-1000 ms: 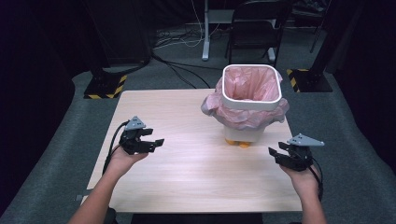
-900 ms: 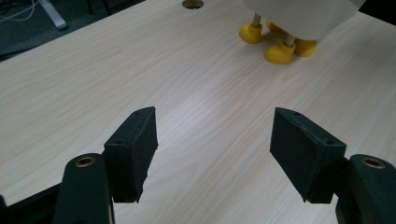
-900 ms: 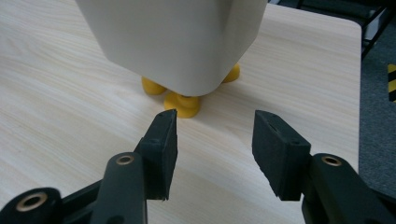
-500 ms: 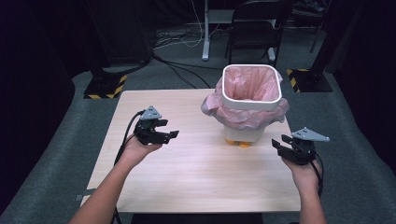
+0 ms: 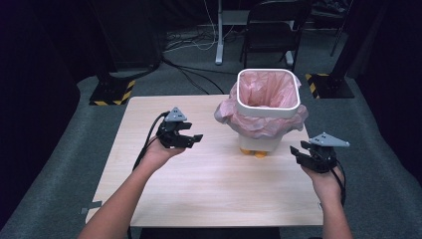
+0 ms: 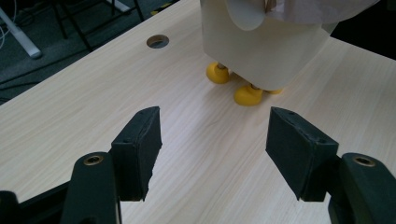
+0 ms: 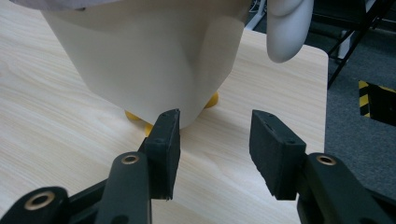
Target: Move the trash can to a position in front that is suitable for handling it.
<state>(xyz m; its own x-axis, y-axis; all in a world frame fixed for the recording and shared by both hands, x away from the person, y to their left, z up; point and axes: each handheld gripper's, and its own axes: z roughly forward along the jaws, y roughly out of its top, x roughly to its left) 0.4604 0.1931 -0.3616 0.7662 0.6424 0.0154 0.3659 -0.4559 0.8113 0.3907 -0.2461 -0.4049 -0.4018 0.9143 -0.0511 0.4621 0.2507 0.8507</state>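
The white bin [image 5: 267,119] with its pink liner [image 5: 259,122] stands on yellow feet [image 6: 247,94] toward the table's [image 5: 199,194] far right. The left gripper [image 5: 189,139] and right gripper [image 5: 303,152] flank it — both jaws spread wide, holding nothing — likely poised to take the liner from two sides.

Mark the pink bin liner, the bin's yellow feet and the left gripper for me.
pink bin liner [image 5: 259,124], high view, on its overhanging skirt.
yellow feet [image 6: 248,94], left gripper view, on the nearer foot.
left gripper [image 5: 191,139], high view, between its fingertips.
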